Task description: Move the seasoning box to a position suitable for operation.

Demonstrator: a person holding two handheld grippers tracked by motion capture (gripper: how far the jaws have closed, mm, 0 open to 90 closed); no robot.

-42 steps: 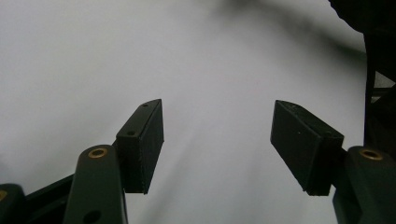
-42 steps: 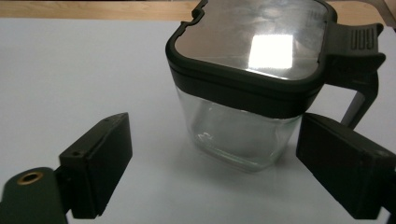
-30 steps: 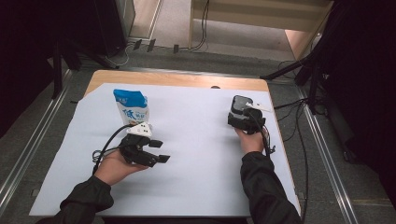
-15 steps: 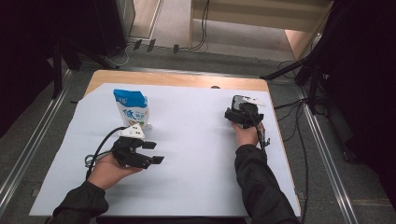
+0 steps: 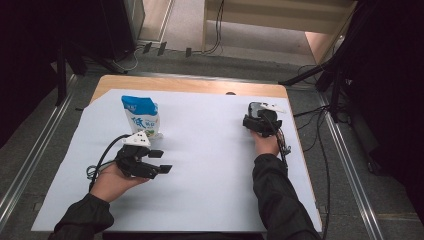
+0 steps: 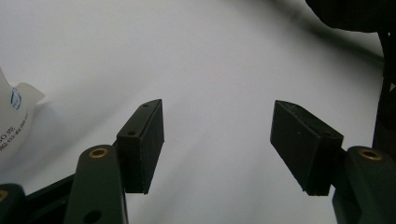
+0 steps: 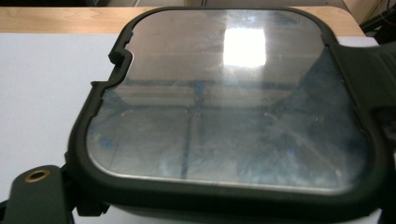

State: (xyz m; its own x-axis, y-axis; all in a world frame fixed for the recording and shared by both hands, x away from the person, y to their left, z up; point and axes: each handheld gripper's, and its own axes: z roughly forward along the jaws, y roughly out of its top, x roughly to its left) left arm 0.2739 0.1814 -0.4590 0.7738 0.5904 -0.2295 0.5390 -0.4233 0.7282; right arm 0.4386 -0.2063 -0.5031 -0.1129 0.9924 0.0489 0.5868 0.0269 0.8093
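1. The table [image 5: 200, 90] is wood, covered by a white sheet [image 5: 200, 165]. I work over the sheet with both hands.
2. The blue and white pouch [image 5: 140, 116] stands upright at the far left of the sheet. It is just beyond my left hand-held gripper [image 5: 161, 161] and a little to its left. In the left gripper view the pouch [image 6: 14, 119] is at the left edge, off to the side of the jaws, not between them.
3. My left hand is the nearer one to the pouch. My right is well apart from it, across the sheet.
4. My left hand-held gripper [image 6: 217, 144] has its jaws wide apart, with nothing between them but bare sheet. It points across the table, so my guess is it has to swing left to face the pouch.
5. My right hand-held gripper [image 5: 260, 120] holds a dark-framed container with a clear lid [image 7: 224, 102], seen close up from its own camera. I judge the jaws closed on it, though the pads are hidden.
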